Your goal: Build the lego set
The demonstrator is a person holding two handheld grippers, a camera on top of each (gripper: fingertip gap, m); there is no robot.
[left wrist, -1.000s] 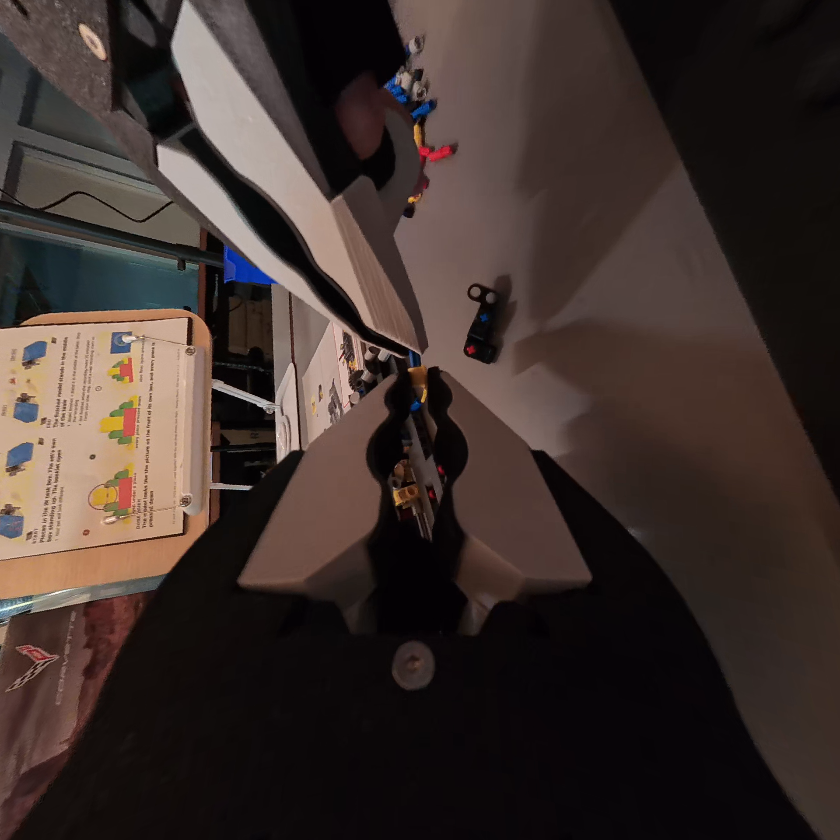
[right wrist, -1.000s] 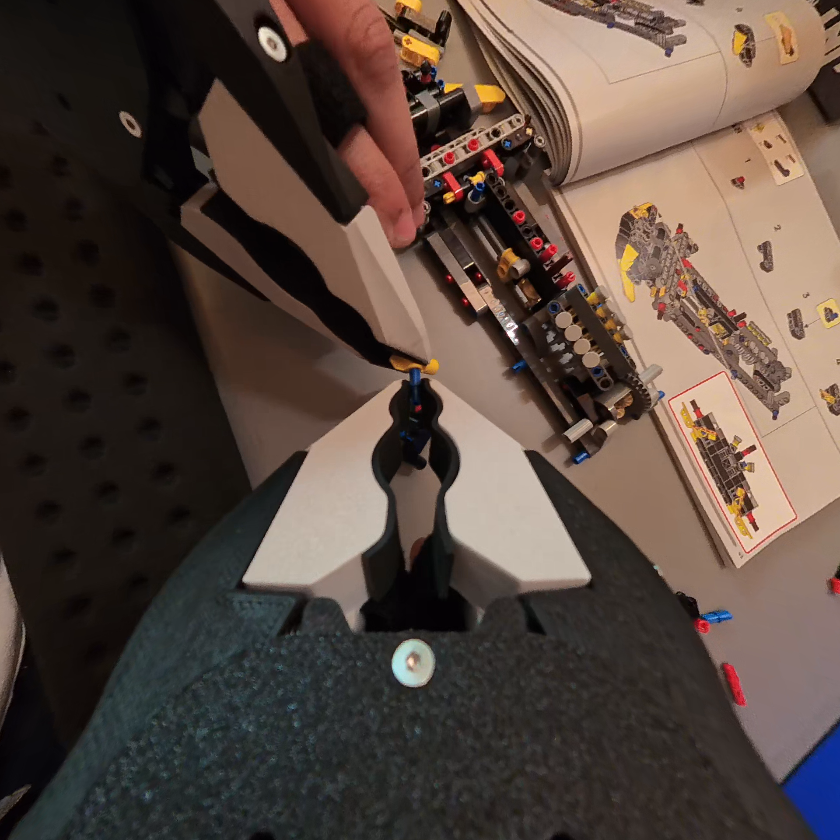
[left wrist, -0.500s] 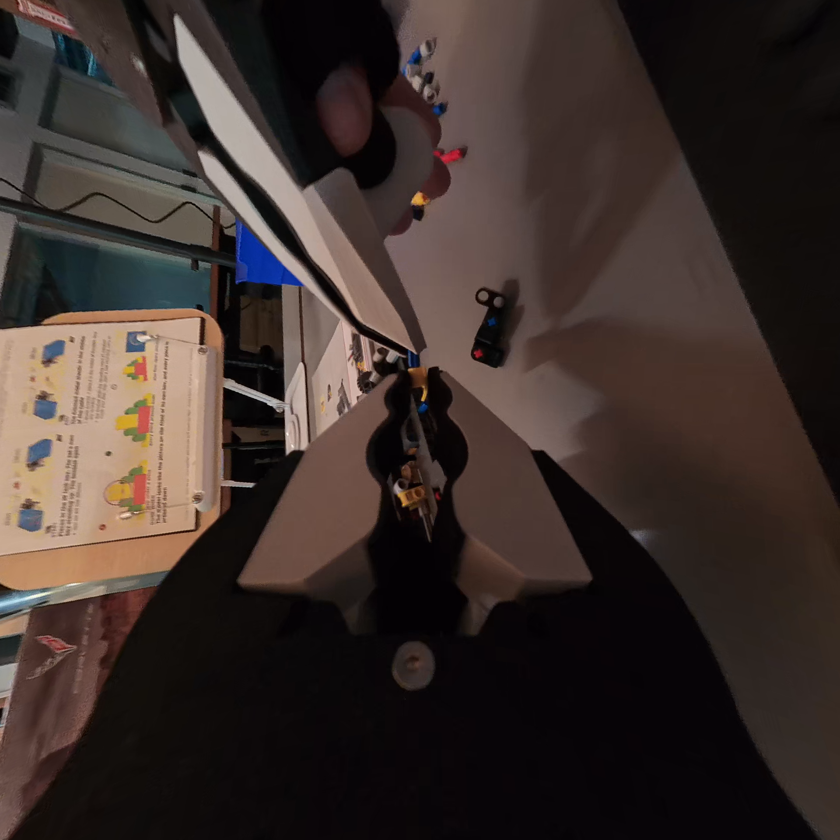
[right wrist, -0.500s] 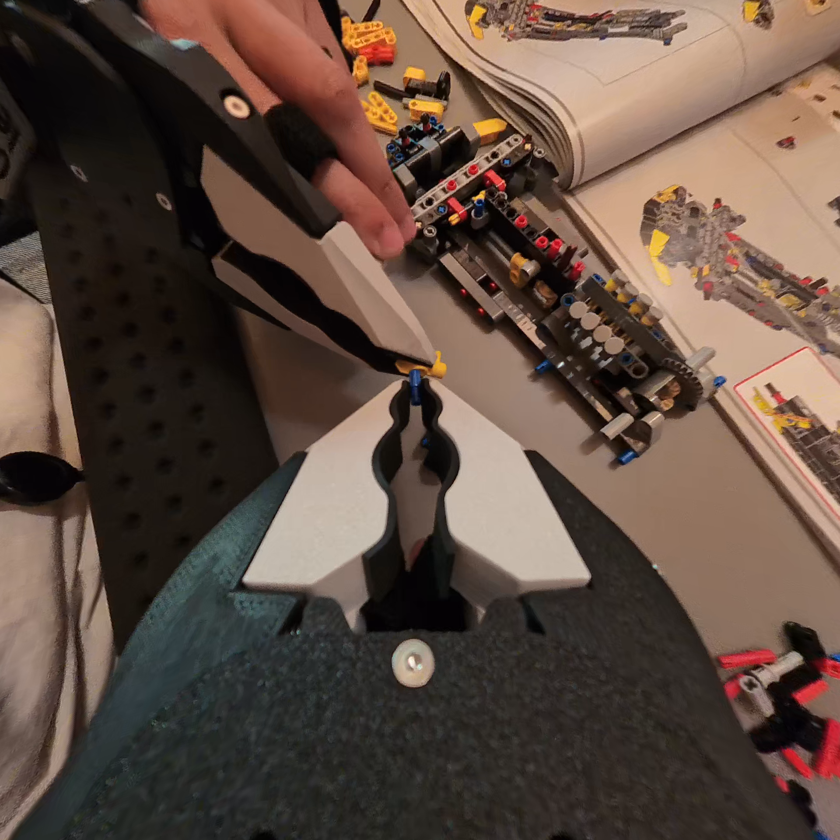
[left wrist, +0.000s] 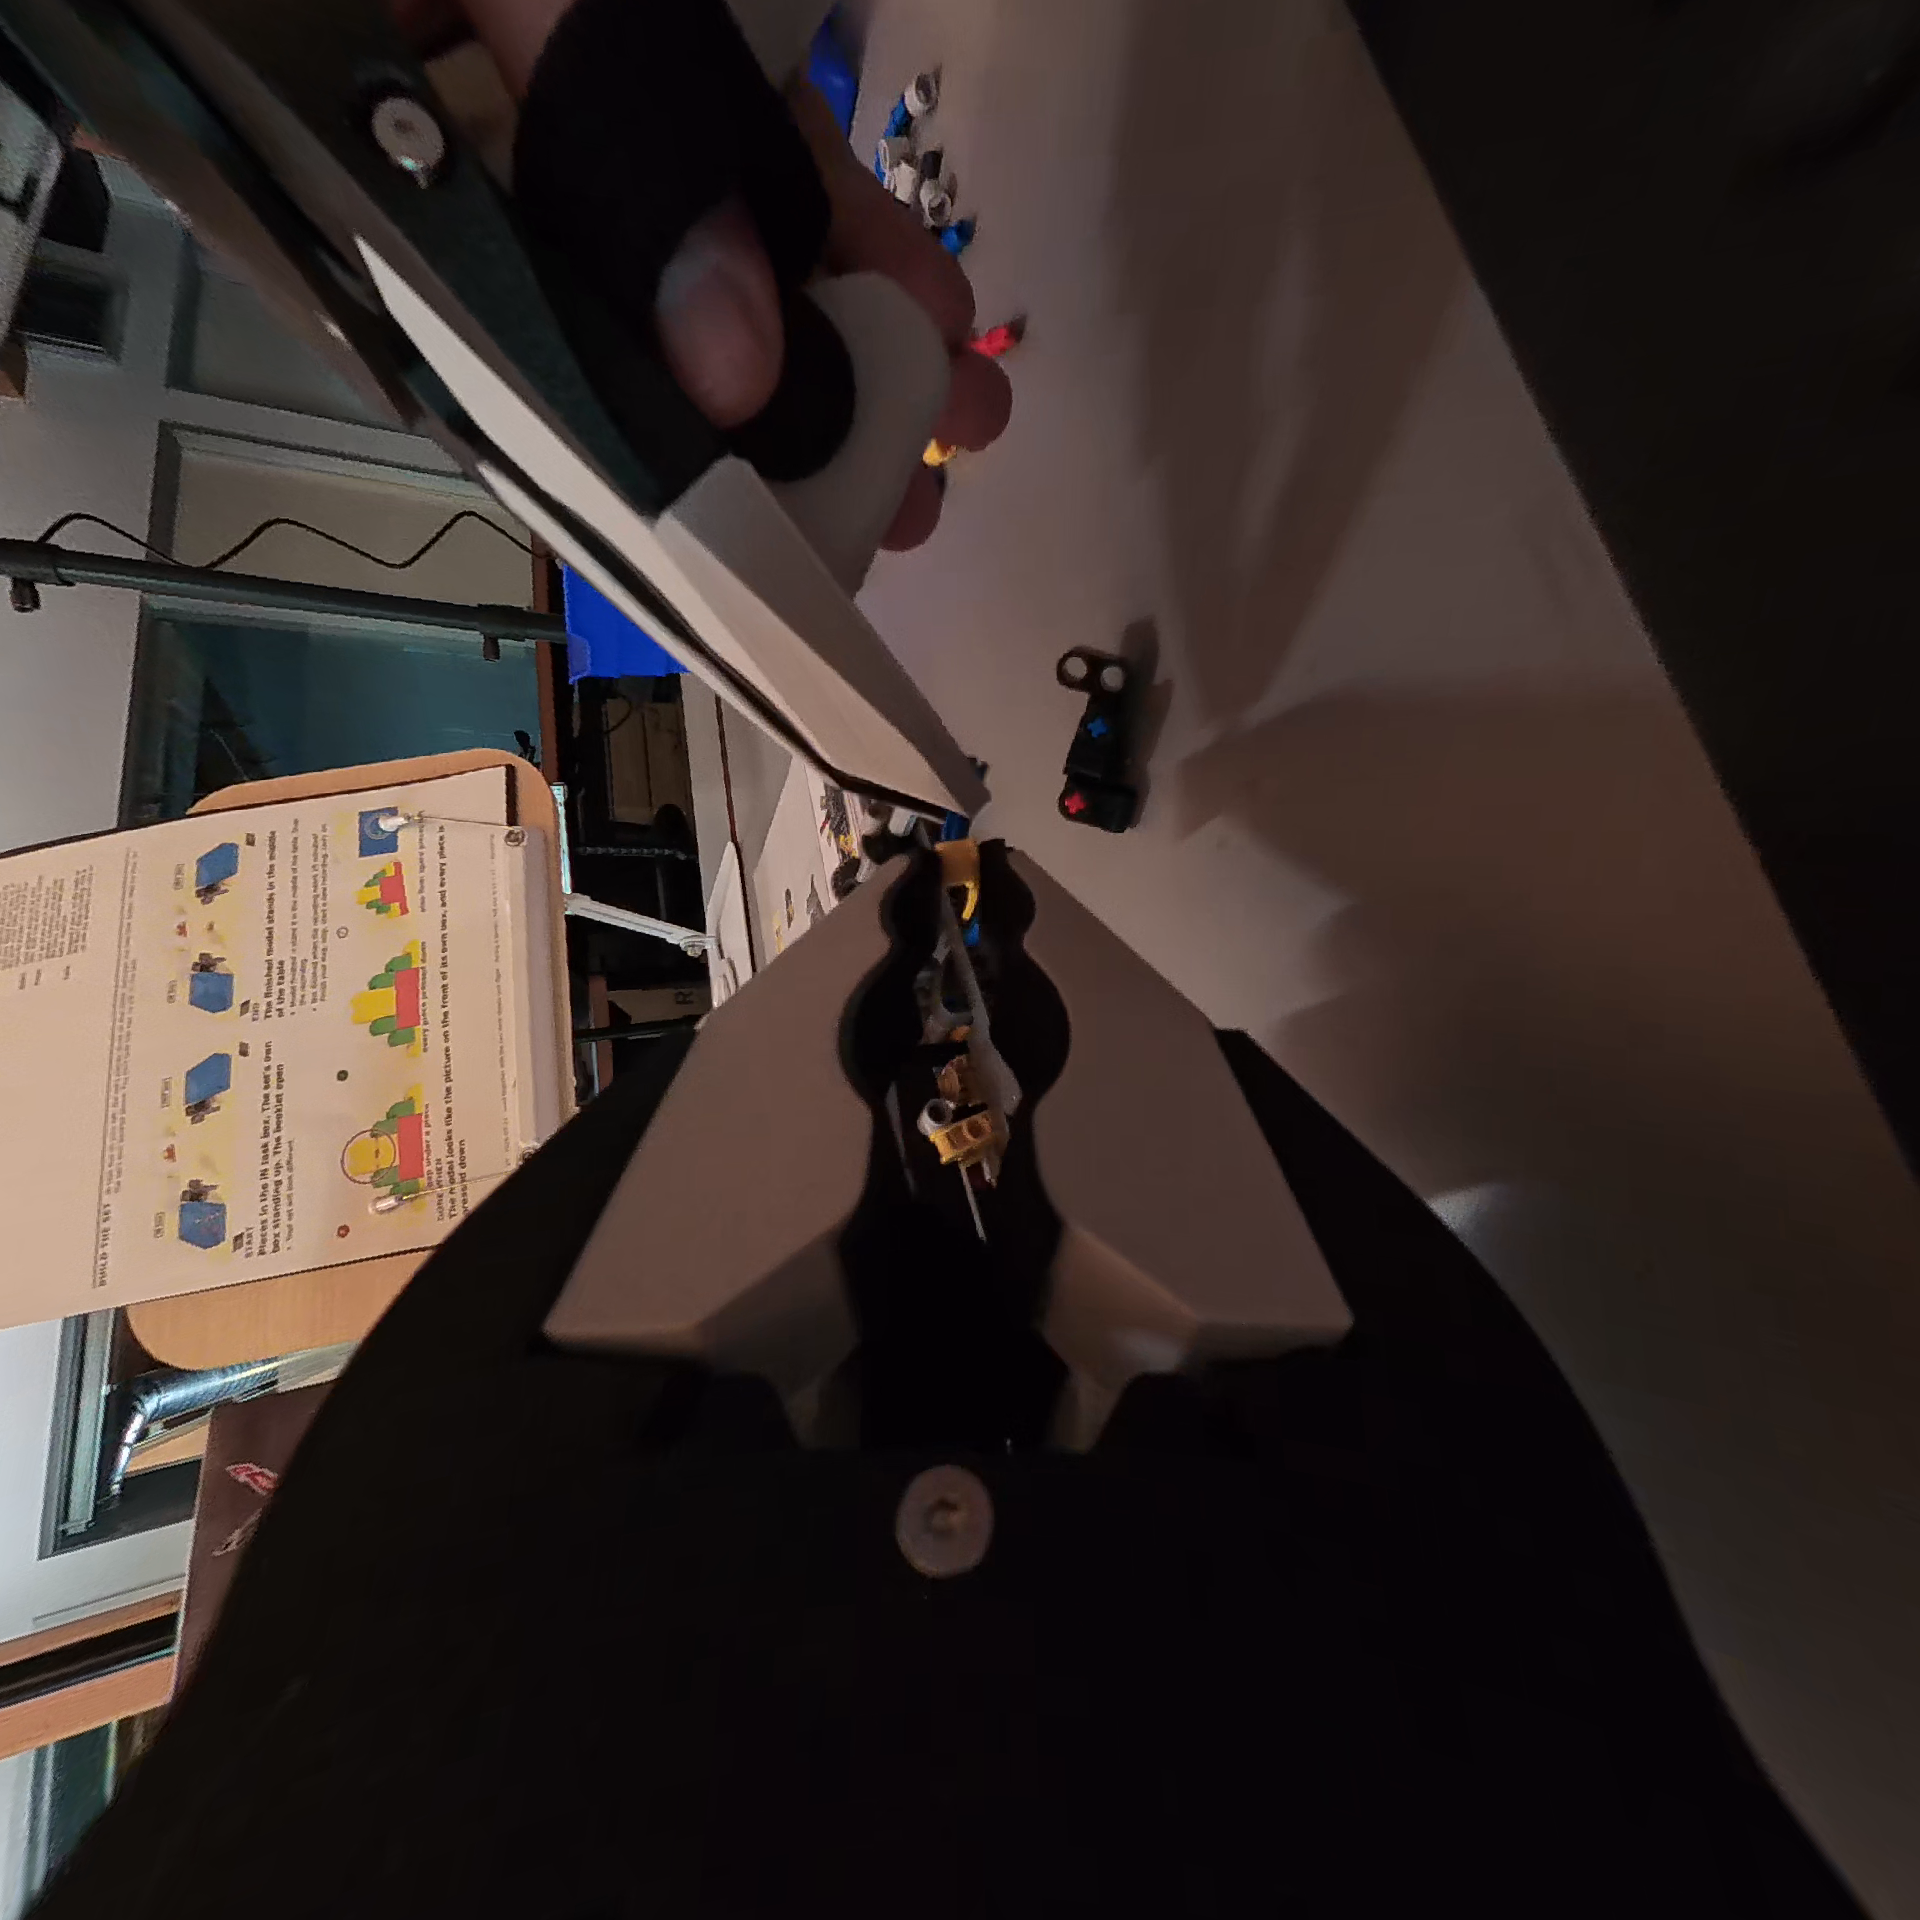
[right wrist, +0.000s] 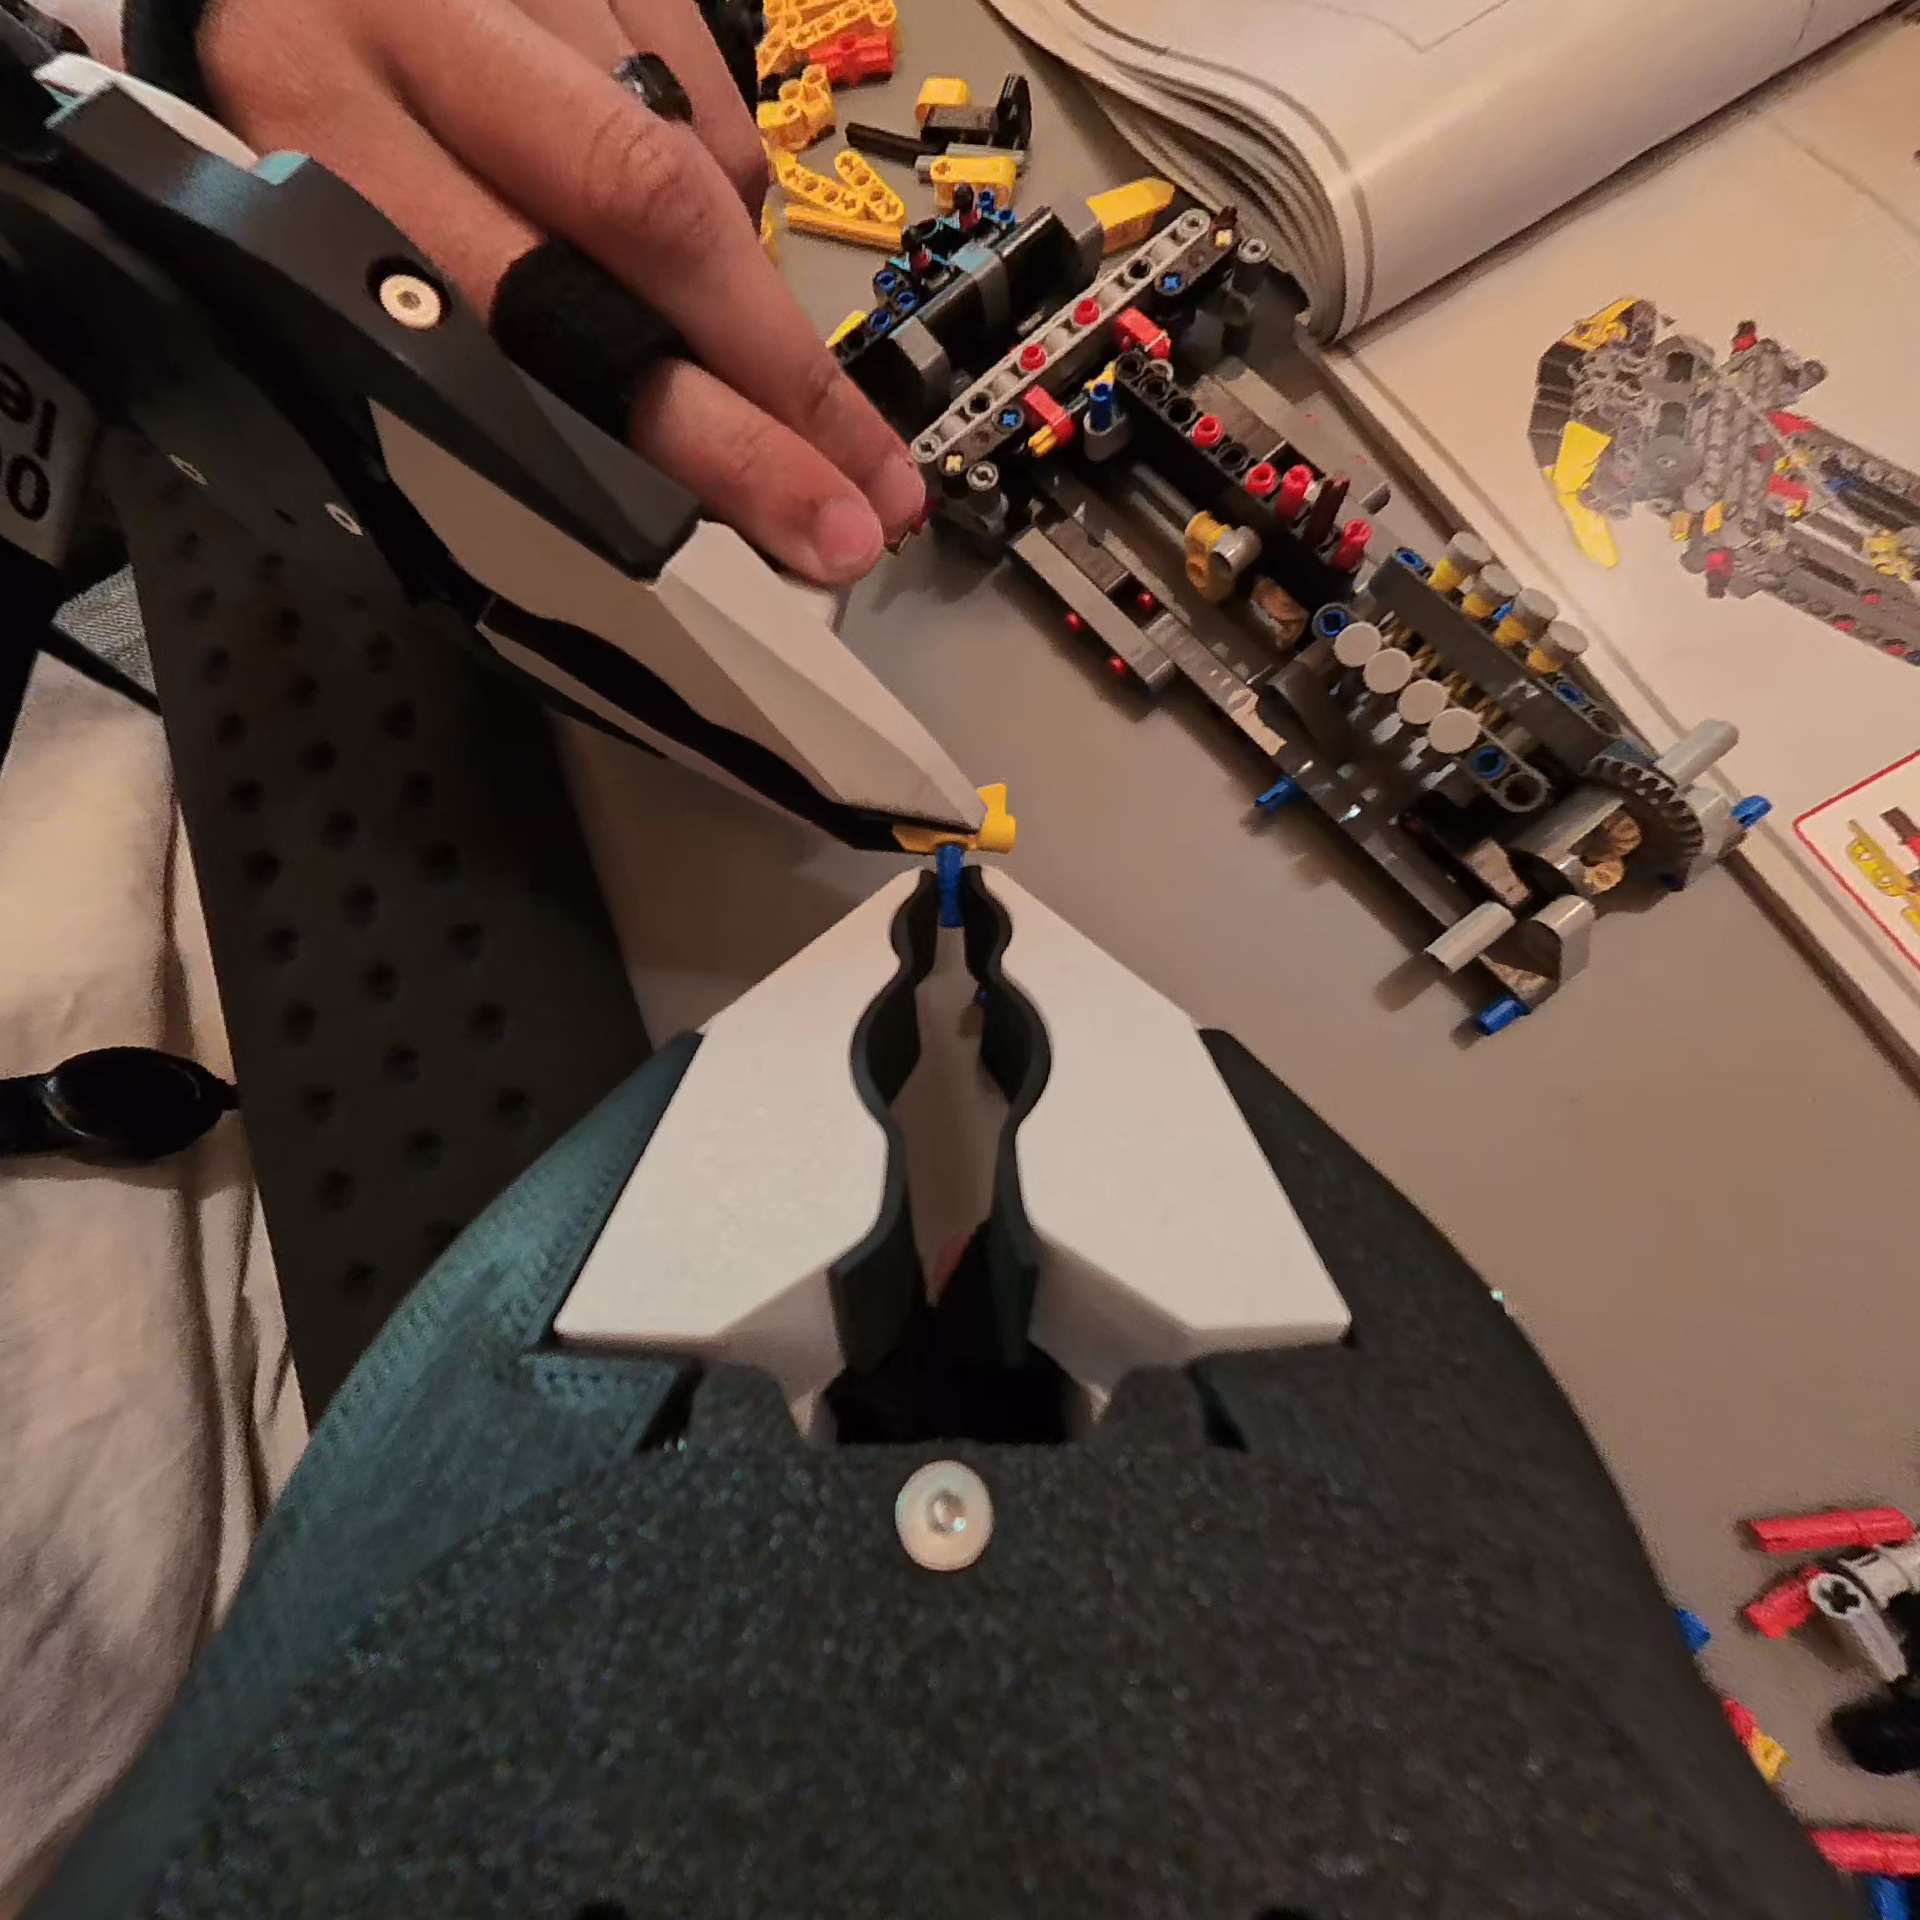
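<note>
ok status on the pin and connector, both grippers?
Left gripper shut on yellow connector. Right gripper shut on blue pin, pin tip at the connector. Partly built model lies on the table beyond, nothing between.

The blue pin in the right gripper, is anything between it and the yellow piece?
Nothing visible does. The blue pin in the right gripper already meets the yellow piece pinched by the left gripper.

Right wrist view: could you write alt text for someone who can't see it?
Two handheld grippers meet tip to tip: the right gripper pinches a blue pin against a small yellow piece held by the left gripper. Behind lie a half-built Lego model and an open instruction booklet.
</note>
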